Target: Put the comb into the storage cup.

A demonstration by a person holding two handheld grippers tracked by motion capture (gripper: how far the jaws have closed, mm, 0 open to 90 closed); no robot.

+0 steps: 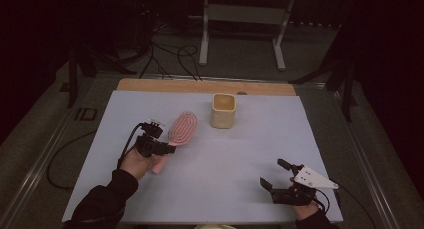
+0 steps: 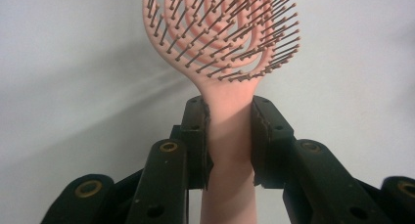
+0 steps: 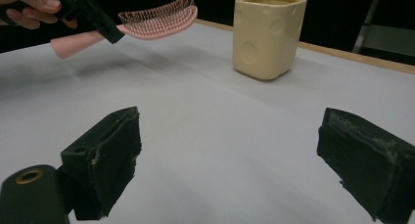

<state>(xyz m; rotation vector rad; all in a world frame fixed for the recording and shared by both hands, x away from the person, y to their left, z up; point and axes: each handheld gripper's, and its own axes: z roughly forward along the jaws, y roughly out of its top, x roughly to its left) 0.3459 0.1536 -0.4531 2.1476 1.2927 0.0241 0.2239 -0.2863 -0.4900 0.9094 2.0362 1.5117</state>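
Dark surroundings, with cables and a metal stand on the floor behind, frame a bench [image 1: 250, 189] covered by a pale grey sheet with a strip of bare wood along its far edge.

Toward the left edge, the left gripper [image 1: 159, 148] is pinching the handle of a pink plastic hairbrush with brown-tipped bristles [image 1: 182, 128]. The left gripper view shows both jaws pressed tight against the narrow neck of the handle just below the oval head [image 2: 222, 33], bristles facing the camera. From the right gripper view the brush [image 3: 156, 18] hangs clear of the sheet, roughly level, its shadow lying below it, so the pick-up looks finished.

Near the middle of the far edge stands a cream-coloured, square ceramic cup with round dimples [image 1: 223, 110], upright and open at the top; nothing can be made out inside it. The brush head sits just to its left, close but apart.

By the near right corner, the right gripper [image 1: 276, 175] has its jaws spread wide and holds nothing, resting low over the sheet, well apart from the cup.

As a judgement: grasping and lifting are done. What probably remains is carrying the brush over to the cup, tipping it upright, lowering the handle in and letting go. The right gripper has no part in this so far.
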